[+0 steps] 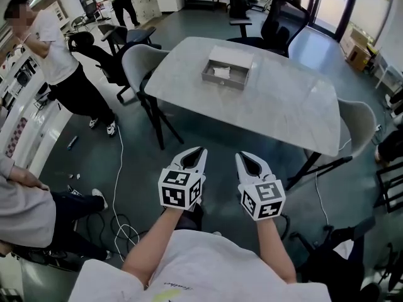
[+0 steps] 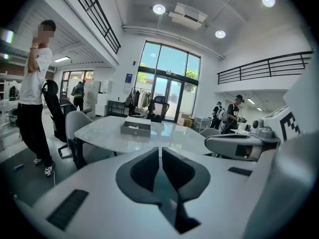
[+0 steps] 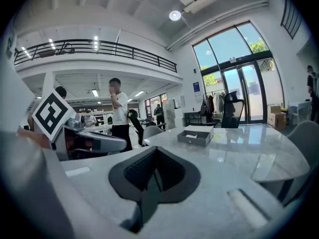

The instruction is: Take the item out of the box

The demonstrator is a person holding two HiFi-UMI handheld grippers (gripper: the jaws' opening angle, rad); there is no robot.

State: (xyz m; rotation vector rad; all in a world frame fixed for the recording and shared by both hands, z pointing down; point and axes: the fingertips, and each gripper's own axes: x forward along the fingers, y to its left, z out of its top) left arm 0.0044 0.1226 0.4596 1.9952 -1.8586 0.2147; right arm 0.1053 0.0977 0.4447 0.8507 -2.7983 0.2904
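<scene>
A grey open box (image 1: 228, 71) rests on the far half of the pale marble table (image 1: 277, 115), with a white item (image 1: 221, 72) lying inside it. The box also shows in the left gripper view (image 2: 135, 128) and the right gripper view (image 3: 197, 136). My left gripper (image 1: 200, 151) and right gripper (image 1: 242, 156) hover side by side in front of the table's near edge, well short of the box. Both have their jaws pressed together with nothing between them.
Grey chairs stand at the table's left (image 1: 135, 65) and right (image 1: 362, 128). A person in a white shirt (image 1: 53, 55) stands at the left, another sits at the lower left (image 1: 25, 209). Cables (image 1: 119, 225) trail over the floor.
</scene>
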